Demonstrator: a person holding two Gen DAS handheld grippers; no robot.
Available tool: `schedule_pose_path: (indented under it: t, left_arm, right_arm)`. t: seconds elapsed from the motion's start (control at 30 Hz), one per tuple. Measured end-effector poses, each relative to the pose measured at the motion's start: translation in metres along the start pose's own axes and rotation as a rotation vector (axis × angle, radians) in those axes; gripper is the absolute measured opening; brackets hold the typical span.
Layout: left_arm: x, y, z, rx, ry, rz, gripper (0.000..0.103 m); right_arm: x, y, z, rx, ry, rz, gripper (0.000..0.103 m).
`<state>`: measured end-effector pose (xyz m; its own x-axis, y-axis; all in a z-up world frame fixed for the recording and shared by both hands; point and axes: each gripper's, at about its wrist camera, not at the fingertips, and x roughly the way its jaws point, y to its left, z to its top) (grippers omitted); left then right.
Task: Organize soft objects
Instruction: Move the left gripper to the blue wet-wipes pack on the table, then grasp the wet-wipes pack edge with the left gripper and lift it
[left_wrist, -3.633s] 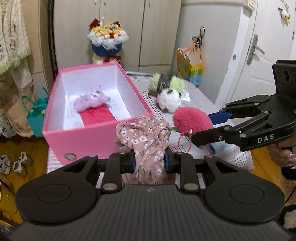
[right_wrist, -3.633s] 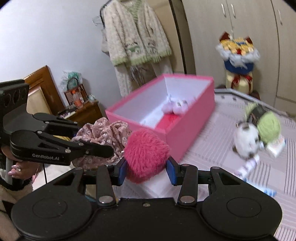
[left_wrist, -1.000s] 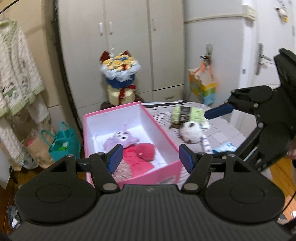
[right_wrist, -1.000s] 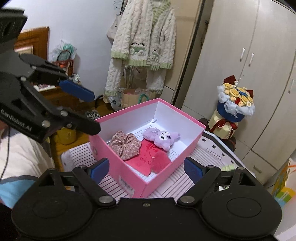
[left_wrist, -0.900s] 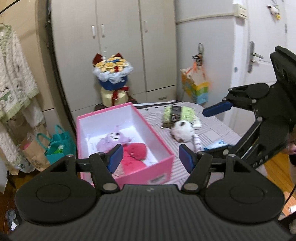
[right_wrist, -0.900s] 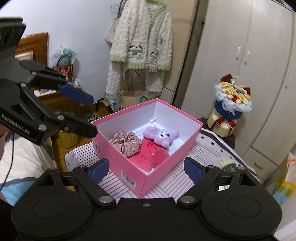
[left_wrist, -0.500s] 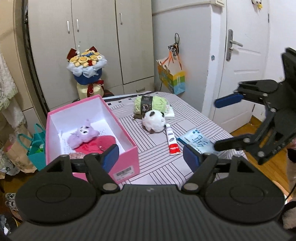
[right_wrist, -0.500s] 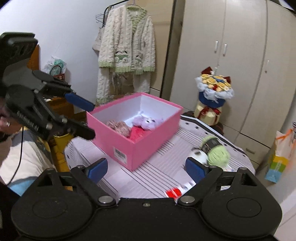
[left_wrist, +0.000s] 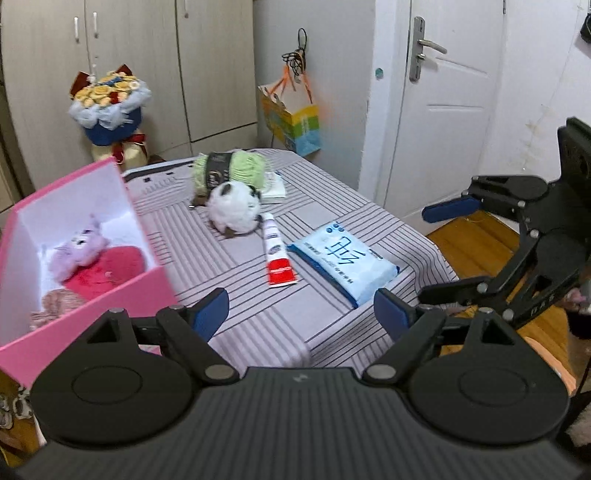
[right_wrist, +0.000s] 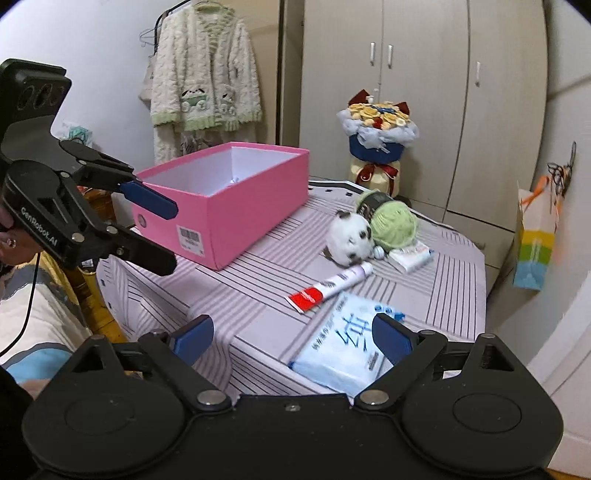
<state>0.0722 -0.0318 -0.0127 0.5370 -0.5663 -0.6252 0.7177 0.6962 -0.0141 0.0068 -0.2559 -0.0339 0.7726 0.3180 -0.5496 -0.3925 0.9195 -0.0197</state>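
Observation:
A pink box (left_wrist: 88, 317) stands at the left of the striped table (left_wrist: 258, 325). In it lie a purple plush (left_wrist: 75, 251), a red fuzzy heart (left_wrist: 107, 267) and a floral scrunchie (left_wrist: 55, 304). A white plush (left_wrist: 234, 210) and a green yarn ball (left_wrist: 236, 171) lie on the table behind. My left gripper (left_wrist: 301, 312) is open and empty above the table's near edge. My right gripper (right_wrist: 291, 336) is open and empty over a blue tissue pack (right_wrist: 343, 345). The box (right_wrist: 236, 218), white plush (right_wrist: 349, 238) and yarn (right_wrist: 393, 221) also show in the right wrist view.
A red-and-white tube (left_wrist: 275, 254) and the blue tissue pack (left_wrist: 341, 264) lie mid-table. A small white box (right_wrist: 410, 256) sits by the yarn. A bouquet (left_wrist: 110, 110) and cupboards stand behind, a gift bag (left_wrist: 291, 123) hangs right, a cardigan (right_wrist: 203, 81) hangs left.
Both grippers let go of the scrunchie and red heart, which now lie in the box. Both have pulled back and swung right, towards the tube and tissue pack.

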Motion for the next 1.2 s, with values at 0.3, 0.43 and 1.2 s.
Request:
schedule_pose_path:
  t: [0.3, 0.43, 1.2]
  left_arm:
    - [0.055, -0.005, 0.006, -0.087, 0.014, -0.069, 0.086]
    - [0.081, -0.006, 0.005, -0.136, 0.036, -0.109, 0.085]
    - [0.160, -0.021, -0.011, -0.273, -0.014, -0.087, 0.055]
  right_arm:
    - [0.017, -0.016, -0.031, -0.034, -0.037, -0.088, 0.095]
    - [0.030, -0.023, -0.039, 0.007, -0.068, -0.058, 0.095]
    - [0.088, -0.030, -0.077, 0.164, -0.170, -0.086, 0.097]
